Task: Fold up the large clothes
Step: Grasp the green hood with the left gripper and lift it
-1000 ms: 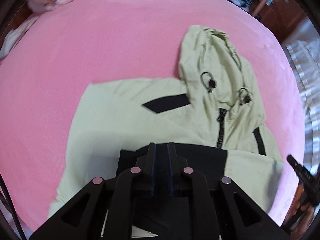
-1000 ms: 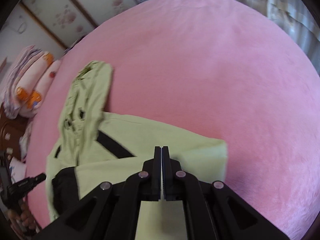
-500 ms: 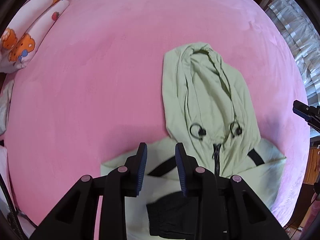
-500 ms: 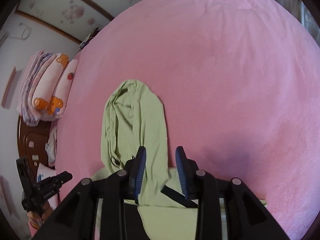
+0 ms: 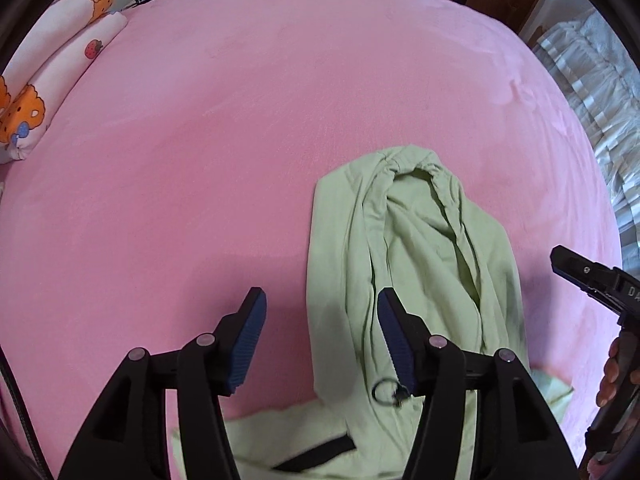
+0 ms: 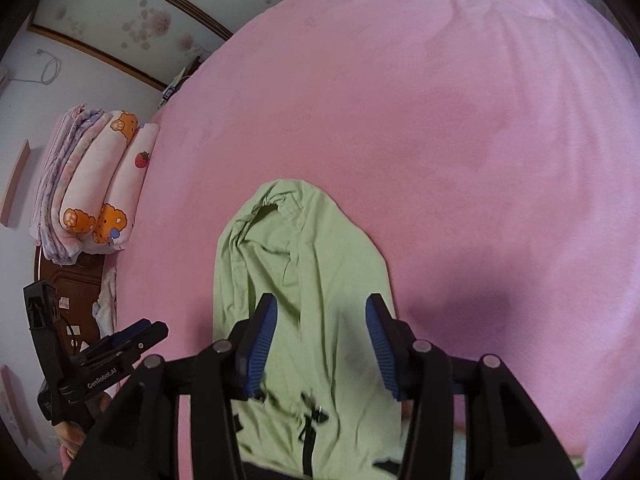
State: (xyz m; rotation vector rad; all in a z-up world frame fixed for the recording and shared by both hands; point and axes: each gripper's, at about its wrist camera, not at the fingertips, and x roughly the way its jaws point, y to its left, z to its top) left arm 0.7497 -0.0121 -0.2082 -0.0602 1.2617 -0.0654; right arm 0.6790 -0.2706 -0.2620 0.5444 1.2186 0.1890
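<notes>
A pale green hooded jacket (image 5: 420, 264) with a black zip lies on the pink bed, hood flat and pointing away from me. In the left wrist view my left gripper (image 5: 321, 292) hovers over the hood's left edge. Its jaws are opening and the blue pads touch no cloth. The right gripper (image 5: 570, 266) pokes in from the right edge, a hand on it. In the right wrist view my right gripper (image 6: 320, 298) hangs above the middle of the hood (image 6: 304, 256). Its jaws are opening too, and nothing is pinched. The left gripper (image 6: 152, 330) shows at lower left.
The pink blanket (image 5: 200, 140) spreads wide beyond the hood. Rolled printed quilts (image 6: 100, 184) are stacked at the bed's left end against a wooden headboard (image 6: 76, 284). White ruffled bedding (image 5: 592, 92) lies off the right edge.
Both grippers were shut over the jacket's folded body. They have travelled up to the hood and their jaws have spread apart.
</notes>
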